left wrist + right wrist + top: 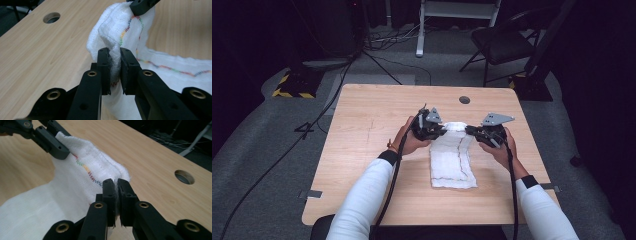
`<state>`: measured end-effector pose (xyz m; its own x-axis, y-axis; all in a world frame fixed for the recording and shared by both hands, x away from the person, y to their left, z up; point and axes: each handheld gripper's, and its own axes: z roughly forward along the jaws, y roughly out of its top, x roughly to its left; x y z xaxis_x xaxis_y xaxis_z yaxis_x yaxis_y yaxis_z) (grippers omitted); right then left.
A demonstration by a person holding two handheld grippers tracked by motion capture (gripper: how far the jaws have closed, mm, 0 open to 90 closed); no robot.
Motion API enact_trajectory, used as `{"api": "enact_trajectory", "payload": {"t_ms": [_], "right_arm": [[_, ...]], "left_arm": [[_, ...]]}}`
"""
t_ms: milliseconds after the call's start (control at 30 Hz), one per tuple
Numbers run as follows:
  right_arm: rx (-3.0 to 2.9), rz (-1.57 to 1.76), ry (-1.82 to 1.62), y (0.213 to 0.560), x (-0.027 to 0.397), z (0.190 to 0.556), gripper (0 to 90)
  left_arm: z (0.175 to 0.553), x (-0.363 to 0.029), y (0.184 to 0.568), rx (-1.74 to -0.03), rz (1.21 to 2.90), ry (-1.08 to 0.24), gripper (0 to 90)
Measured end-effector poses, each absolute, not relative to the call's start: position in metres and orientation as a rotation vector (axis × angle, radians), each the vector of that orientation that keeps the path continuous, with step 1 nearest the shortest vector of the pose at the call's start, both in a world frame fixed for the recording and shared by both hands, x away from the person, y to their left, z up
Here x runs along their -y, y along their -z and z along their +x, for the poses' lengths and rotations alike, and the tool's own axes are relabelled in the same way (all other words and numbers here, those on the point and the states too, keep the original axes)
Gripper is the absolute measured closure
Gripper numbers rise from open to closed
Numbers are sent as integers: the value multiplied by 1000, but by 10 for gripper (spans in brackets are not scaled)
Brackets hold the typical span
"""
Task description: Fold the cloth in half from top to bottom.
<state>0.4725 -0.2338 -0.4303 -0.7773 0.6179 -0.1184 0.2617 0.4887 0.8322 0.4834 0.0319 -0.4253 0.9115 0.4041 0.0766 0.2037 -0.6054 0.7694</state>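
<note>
White woven cloth [453, 159] with a rainbow-stitched seam hangs between our two tools, its near end lying on the wooden table [367, 130]. We have the left gripper [115, 68] clamped tight on one far corner and the right gripper [116, 195] pinched on the other. The pinched edges vanish between the pads, and our arms are cut off at the bottom of the high view. Beyond the table: grey carpet, cables, a dark folding chair [502, 45].
</note>
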Motion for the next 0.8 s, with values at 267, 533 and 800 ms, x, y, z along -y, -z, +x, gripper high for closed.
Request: {"api": "enact_trajectory", "payload": {"t_ms": [267, 533, 800], "right_arm": [[-2402, 647, -1207, 431, 236, 445, 852], [-2482, 559, -1226, 437, 237, 417, 851], [-2559, 524, -1173, 455, 239, 394, 844]], "left_arm": [[455, -37, 432, -369, 2250, -295, 783], [426, -45, 448, -293, 2300, -260, 786], [404, -47, 458, -277, 2325, -191, 768]]}}
